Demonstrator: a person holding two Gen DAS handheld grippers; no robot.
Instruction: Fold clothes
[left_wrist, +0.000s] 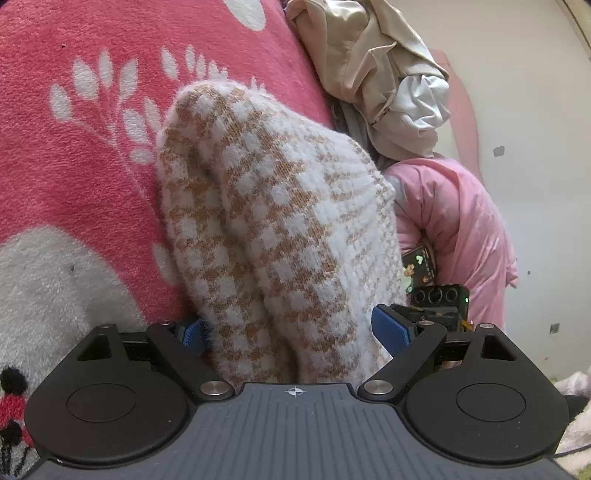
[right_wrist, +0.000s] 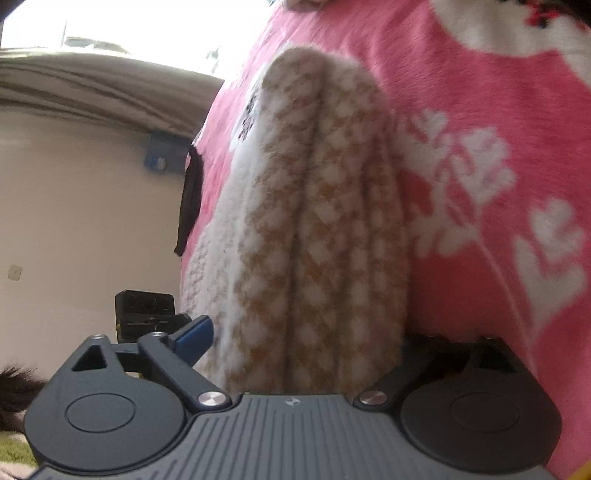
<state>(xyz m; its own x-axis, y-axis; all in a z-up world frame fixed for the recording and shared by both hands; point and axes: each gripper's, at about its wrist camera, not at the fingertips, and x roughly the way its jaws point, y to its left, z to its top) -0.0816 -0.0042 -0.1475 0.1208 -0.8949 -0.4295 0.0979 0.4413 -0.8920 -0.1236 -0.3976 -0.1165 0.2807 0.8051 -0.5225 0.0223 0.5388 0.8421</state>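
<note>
Two grippers straddle the folded checked sweater (left_wrist: 273, 221) on the pink blanket (left_wrist: 92, 155): left gripper (left_wrist: 295, 332) and right gripper (right_wrist: 295, 336) both spread, pads off the knit. We judge the bundle may unfold if snagged.

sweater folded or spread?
Folded. The sweater lies as a thick bundle of stacked layers on the blanket, rounded fold edges showing in both views.

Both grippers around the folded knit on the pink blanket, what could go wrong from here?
1. The thick tan-and-white houndstooth knit bundle fills both wide-open grippers, left gripper and right gripper; closing may catch only some layers, undoing the fold.
2. The fluffy pink-and-white floral blanket lies directly beneath; fingers might snag it.
</note>
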